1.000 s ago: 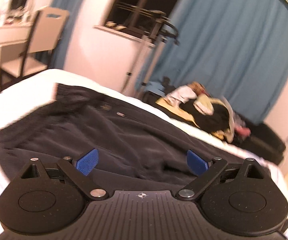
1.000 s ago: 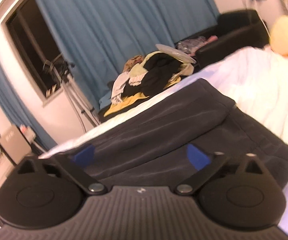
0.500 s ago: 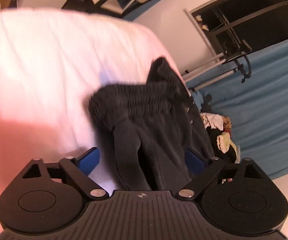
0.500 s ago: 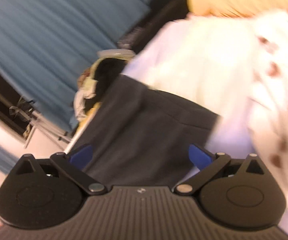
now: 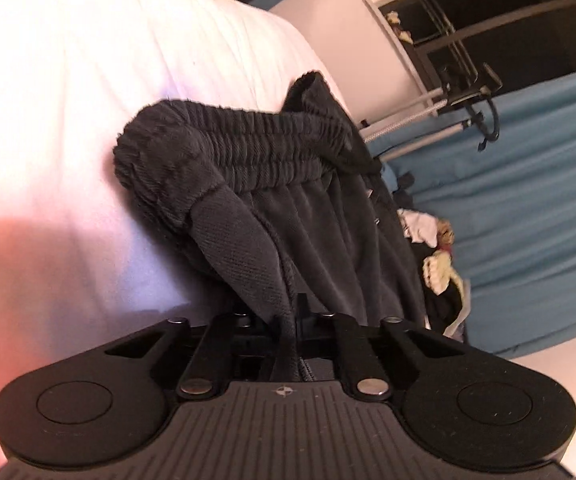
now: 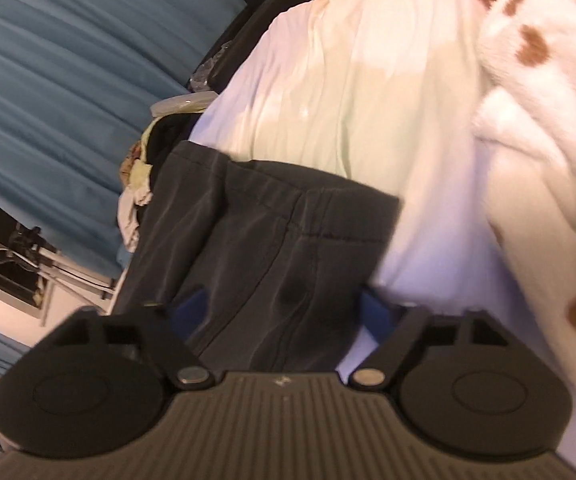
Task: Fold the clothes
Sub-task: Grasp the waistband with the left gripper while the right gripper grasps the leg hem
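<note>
You are working with a pair of dark grey trousers point(image 5: 288, 216) lying on the white bed point(image 5: 88, 100). At the left end of the trousers the elastic waistband point(image 5: 224, 148) is bunching into thick ribbed gathers, and a fold of coarser weave is running from it down toward your left claw point(image 5: 286, 320). At the other end of the trousers the cloth is lying flatter on the bed, with a stitched hem point(image 6: 328, 235) crossing it and soft creases running along the leg.

Your left claw is pinching shut on the trousers just below the waistband; its arms are drawn together and the cloth is passing straight between them. You are tilting it downward toward the bed, rolled to one side, so the window point(image 5: 500, 12) and the blue curtain point(image 5: 528, 200) are leaning across the view.

Your right claw point(image 6: 282, 312) is closing, about half open, with the hem end of the trousers lying between its blue pads point(image 6: 192, 308); the pads are not yet pressing on the cloth. It too is pointing down at the bed and rolled over. Beside the trousers, on the side away from the curtain, a white fleece with brown spots point(image 6: 540, 52) is lying on the bed.
</note>
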